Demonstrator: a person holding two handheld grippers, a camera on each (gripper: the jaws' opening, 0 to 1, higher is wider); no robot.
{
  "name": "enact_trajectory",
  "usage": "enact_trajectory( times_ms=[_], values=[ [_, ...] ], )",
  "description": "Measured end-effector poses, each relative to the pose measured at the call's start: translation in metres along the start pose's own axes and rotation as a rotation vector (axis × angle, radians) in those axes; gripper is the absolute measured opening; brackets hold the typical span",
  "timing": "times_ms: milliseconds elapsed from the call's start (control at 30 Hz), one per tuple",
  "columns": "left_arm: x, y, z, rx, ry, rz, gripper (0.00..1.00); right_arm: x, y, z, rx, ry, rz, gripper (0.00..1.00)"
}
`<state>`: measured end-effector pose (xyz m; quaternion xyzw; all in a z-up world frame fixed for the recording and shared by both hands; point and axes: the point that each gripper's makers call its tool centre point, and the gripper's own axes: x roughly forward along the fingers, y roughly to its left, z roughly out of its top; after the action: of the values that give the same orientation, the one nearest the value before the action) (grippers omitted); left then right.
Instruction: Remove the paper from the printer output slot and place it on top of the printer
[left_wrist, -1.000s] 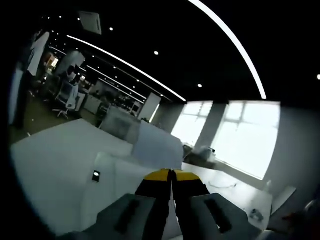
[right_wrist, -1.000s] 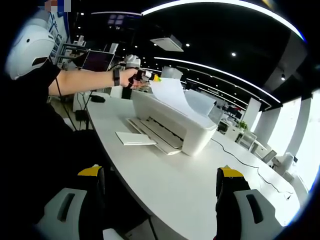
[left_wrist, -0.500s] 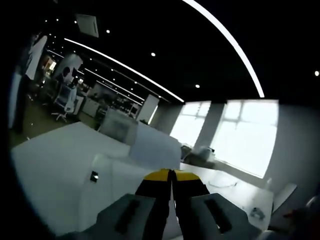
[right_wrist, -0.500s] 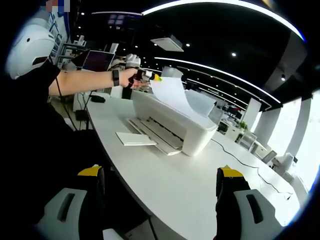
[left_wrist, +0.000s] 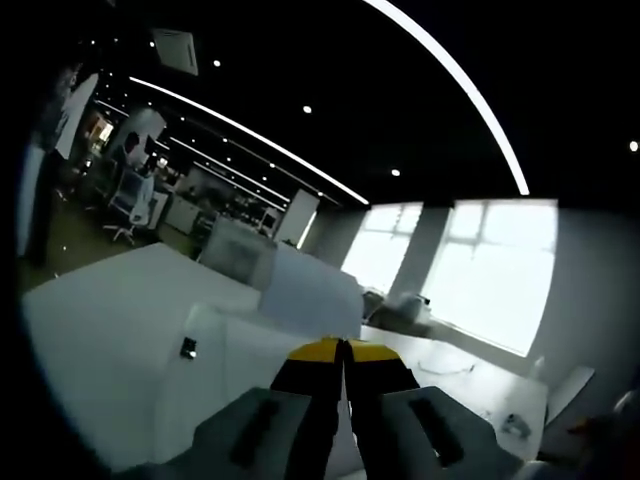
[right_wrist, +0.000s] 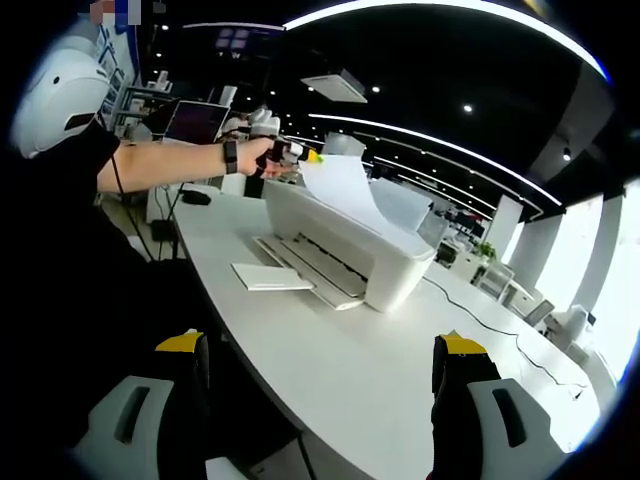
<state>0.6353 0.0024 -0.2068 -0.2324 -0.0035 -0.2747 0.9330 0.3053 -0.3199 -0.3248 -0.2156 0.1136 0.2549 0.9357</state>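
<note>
**Paper lifted over the printer, not yet laid down**

Your left gripper (left_wrist: 341, 352) had its yellow-tipped jaws pressed together, and in the right gripper view that same gripper (right_wrist: 297, 153) was pinching the near upper corner of the paper (right_wrist: 345, 195), held out at the end of your extended arm above the far end of the printer (right_wrist: 350, 250). Your right gripper (right_wrist: 322, 365) stood wide apart and empty, low over the near edge of the counter (right_wrist: 400, 370), well away from the printer.

The paper was in the air over the printer, its free part curving down toward the lid. Whether its lower edge was touching the lid could not be told. From your left gripper's own view, a pale flat surface spread out below and ahead of the jaws; it was too washed out to say whether that was the sheet or the printer's top.

Judging by this, the removal was done: the sheet was out of the output slot. The extended tray (right_wrist: 310, 265) at the printer's front looked bare, with a small white pad or stack (right_wrist: 270, 277) lying on the counter just beside it. What was left was to lower the sheet flat onto the lid and release it.

The sheet's long axis ran from your pinched corner down and away along the printer's length, the gripped end highest and the far end sagging.
</note>
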Motion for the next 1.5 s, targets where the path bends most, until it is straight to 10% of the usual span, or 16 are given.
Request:
enact_trajectory(
  times_ms=[1500],
  values=[
    [-0.0061, -0.0074, -0.0093, 0.019, -0.001, 0.011, 0.06, -0.0004, -0.0008, -0.0013, 0.003, 0.000, -0.002, 0.88]
  ],
)
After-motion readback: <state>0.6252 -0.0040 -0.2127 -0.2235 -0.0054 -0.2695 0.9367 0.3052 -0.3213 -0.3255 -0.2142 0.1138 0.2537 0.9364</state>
